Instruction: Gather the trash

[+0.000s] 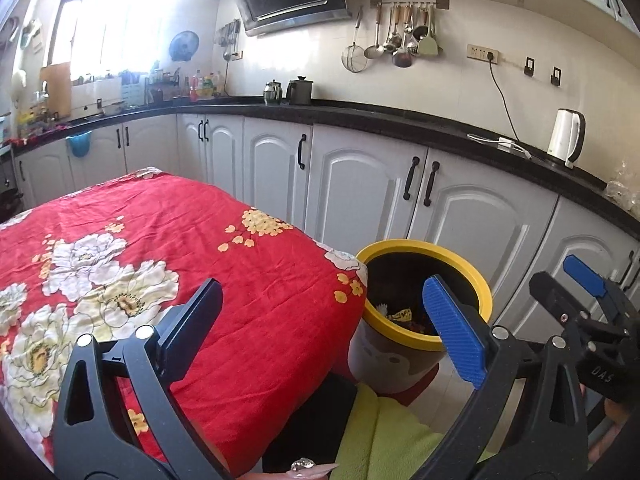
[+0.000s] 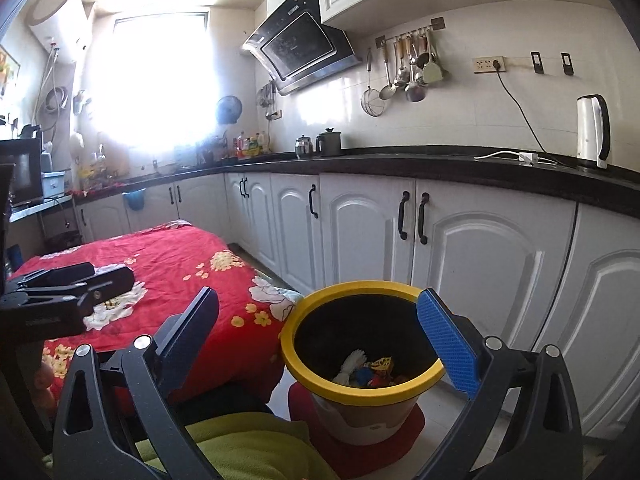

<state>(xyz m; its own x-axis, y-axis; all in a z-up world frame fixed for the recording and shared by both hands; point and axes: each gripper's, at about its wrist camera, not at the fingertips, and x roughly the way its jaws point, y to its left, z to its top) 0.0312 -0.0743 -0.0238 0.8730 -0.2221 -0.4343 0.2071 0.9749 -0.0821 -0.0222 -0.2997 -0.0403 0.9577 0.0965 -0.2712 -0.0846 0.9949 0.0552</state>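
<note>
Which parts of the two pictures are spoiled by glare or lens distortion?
Left wrist view: the window is overexposed, washing out the wall beside it; the countertop bows from fisheye. Right wrist view: the window blooms more strongly, hiding its frame; the trash bin interior stays dark yet readable.

Your left gripper [image 1: 324, 328] and right gripper [image 2: 324, 332] both stand with jaws spread wide and nothing between them, side by side, the right one [image 1: 576, 292] just to the left one's right.
</note>
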